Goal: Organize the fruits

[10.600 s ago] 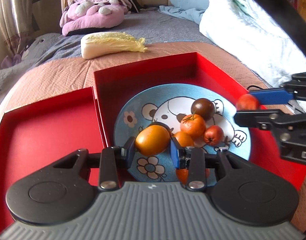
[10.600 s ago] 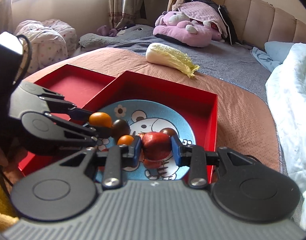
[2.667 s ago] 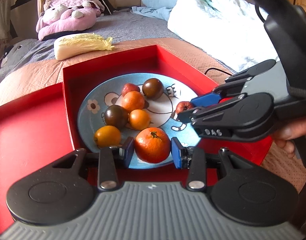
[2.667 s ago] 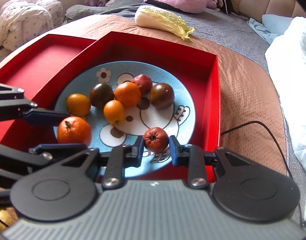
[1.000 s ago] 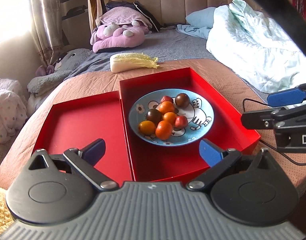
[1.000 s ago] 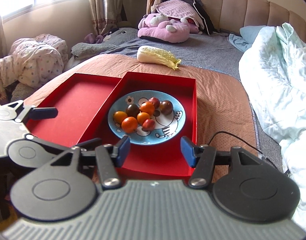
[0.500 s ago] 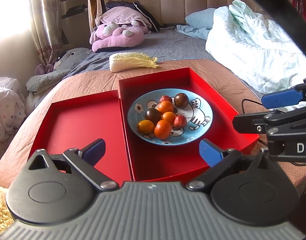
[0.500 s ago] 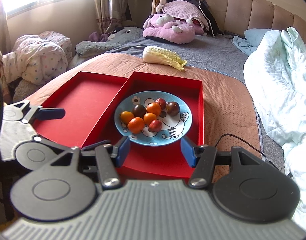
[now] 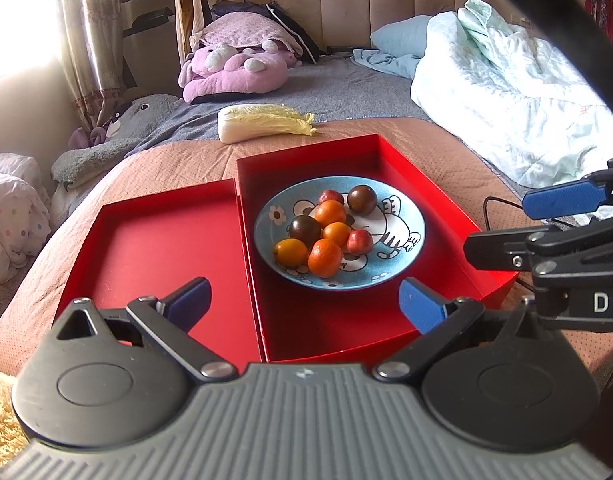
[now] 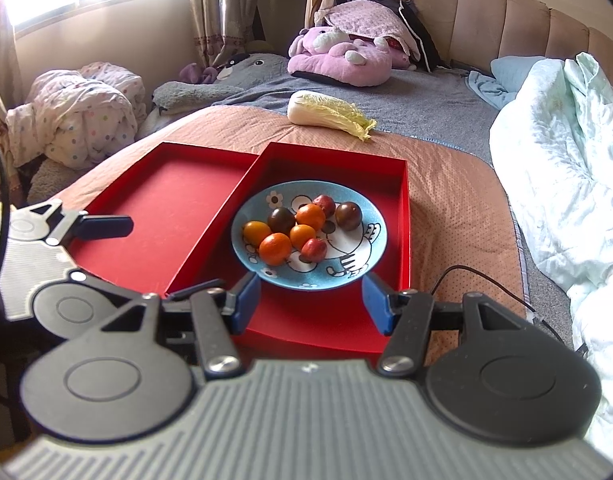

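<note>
Seven fruits (image 9: 324, 257) (two dark) on plate (image 9: 402, 216)

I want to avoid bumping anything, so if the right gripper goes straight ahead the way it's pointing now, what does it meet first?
Probably the near rim of the blue plate, which sits centred between the open right gripper's fingers, inside the red box. Depth is unclear in this view; if it is aimed lower, the box's near wall could come first.

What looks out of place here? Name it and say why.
The napa cabbage lies loose on the bed beyond the red box, away from the blue plate where the seven fruits sit clustered. Nothing looks spilled or damaged. Both grippers are open and empty.
</note>
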{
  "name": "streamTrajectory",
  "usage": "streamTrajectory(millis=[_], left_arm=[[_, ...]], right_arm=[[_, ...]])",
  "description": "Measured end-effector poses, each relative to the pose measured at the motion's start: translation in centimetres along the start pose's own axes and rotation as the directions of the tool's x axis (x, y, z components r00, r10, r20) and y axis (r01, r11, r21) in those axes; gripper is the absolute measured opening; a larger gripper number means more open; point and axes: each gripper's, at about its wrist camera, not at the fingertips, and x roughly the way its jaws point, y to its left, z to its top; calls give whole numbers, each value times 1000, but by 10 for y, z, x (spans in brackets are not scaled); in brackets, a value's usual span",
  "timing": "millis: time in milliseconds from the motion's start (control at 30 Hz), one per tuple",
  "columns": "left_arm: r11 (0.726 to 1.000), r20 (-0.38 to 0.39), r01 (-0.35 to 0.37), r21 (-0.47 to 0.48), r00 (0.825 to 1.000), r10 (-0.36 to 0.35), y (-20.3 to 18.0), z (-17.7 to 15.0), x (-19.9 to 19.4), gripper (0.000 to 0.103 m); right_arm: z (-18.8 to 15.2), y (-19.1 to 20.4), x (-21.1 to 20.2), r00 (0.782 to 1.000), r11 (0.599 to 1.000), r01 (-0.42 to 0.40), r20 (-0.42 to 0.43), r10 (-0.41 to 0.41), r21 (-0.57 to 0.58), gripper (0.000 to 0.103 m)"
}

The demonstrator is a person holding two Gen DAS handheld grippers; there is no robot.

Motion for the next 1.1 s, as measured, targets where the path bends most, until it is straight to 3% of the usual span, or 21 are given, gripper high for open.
streamTrajectory(millis=[1100], left_arm=[[1000,-14,-14,-14,1000,14,5,1,2,102]], right_arm=[[4,9,4,1000,1000,21,-6,-21,-19,60]])
